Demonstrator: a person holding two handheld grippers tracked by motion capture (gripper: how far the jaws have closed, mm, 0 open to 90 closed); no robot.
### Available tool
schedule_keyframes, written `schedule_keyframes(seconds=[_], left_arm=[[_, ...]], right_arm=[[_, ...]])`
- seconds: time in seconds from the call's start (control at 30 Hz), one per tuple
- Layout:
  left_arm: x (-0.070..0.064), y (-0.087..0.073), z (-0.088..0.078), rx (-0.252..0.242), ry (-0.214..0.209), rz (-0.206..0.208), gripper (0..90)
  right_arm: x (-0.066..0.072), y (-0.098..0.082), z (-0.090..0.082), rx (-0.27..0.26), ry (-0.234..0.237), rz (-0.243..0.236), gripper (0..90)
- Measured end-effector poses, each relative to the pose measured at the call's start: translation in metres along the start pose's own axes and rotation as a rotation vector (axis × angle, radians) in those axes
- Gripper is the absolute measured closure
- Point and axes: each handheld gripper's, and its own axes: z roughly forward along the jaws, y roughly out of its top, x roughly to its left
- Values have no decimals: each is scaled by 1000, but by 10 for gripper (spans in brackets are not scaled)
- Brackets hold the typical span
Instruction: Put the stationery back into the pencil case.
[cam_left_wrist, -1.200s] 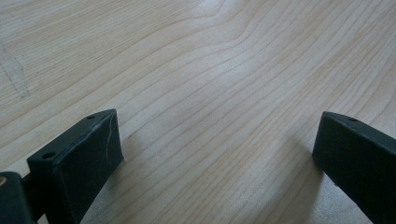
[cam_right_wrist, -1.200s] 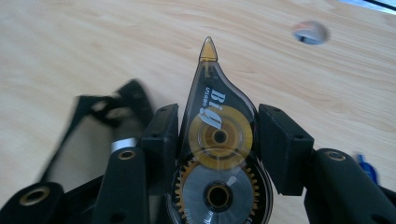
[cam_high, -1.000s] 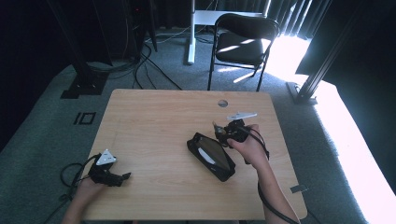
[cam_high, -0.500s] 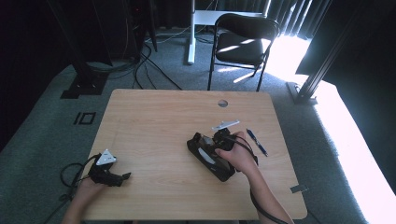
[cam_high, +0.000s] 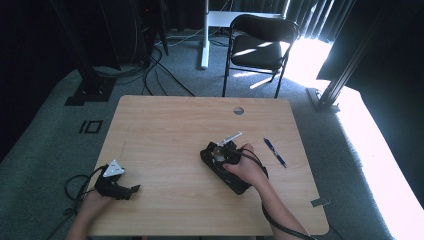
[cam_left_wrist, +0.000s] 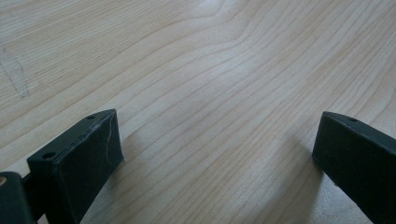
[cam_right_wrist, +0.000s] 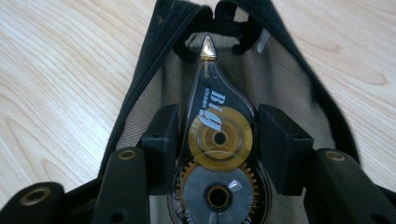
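On the wooden table we see the black pouch lying open right of centre. Our right gripper reaches down into it, jaws clamped on the correction tape dispenser, probably not yet resting inside. Our left gripper rests low at the near-left edge, jaws spread wide, holding nothing.

A recording studio or lab: black curtains, metal stands (cables trailing), a lone table.

black gripper, brass screws, trailing cable
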Motion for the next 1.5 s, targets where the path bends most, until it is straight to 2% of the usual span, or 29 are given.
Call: schedule_keyframes(seconds=[0.13, 0.27, 0.57, 0.77, 0.87, 0.97, 1.07, 1.2, 1.33, 1.5], left_arm=[[0, 0, 0, 0, 0, 0, 16], [0, 0, 0, 0, 0, 0, 15], [0, 0, 0, 0, 0, 0, 16], [0, 0, 0, 0, 0, 0, 16], [0, 0, 0, 0, 0, 0, 16], [0, 0, 0, 0, 0, -1, 16], [0, 0, 0, -1, -1, -2, 15], [0, 0, 0, 0, 0, -1, 16], [0, 0, 0, -1, -1, -2, 15], [0, 0, 0, 0, 0, 0, 15]], right_arm=[[-1, 2, 7, 26, -21, -10, 499], [-2, 3, 13, 58, -9, -21, 498], [-2, 3, 13, 50, 7, -32, 468], [-5, 5, 1, -7, 22, -22, 431], [-7, 6, -11, -49, 29, -26, 433], [-9, 5, -26, -109, 63, -10, 433], [-13, 5, -43, -167, 67, -2, 433], [-25, 1, -61, -235, 37, 3, 434], [-41, -7, -73, -280, 6, 19, 434], [-61, -21, -80, -321, -33, 69, 438]])
